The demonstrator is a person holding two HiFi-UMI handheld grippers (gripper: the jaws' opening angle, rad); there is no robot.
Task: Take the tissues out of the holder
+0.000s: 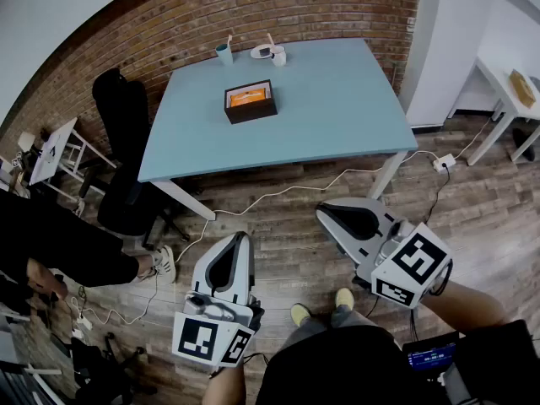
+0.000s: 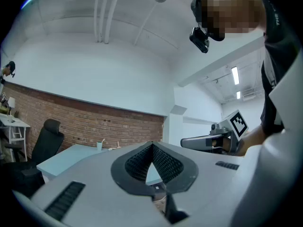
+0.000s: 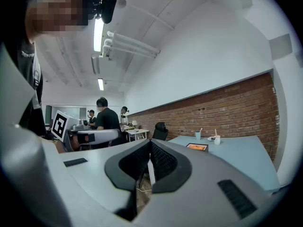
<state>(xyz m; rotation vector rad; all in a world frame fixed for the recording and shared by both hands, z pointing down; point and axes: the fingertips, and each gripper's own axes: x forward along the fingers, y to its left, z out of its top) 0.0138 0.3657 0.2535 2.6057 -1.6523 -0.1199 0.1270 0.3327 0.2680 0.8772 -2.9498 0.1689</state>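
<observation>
- Nearest me are my own two grippers, held level over the wooden floor (image 1: 278,226). My left gripper (image 1: 242,237) and right gripper (image 1: 324,212) both stop short of the counter (image 1: 337,108).
- Left gripper: jaws together at the tips, nothing between them.
- Right gripper: jaws together too, and empty.
- The holder (image 1: 251,112), a dark open-topped box, stands on the counter's left half, well apart from both grippers. The orange showing in its top I take for the tissues (image 1: 248,98).
- It lies almost straight ahead of my left gripper, and ahead and to the left of my right — so the left looks the nearer one.
- Its long axis runs across my view, slightly tilted.
- I judge the reach not yet begun — I must step up to the counter and open a gripper before coming down over the opening.
- A cup (image 1: 224,52) stands beyond the holder, near the far edge.
</observation>
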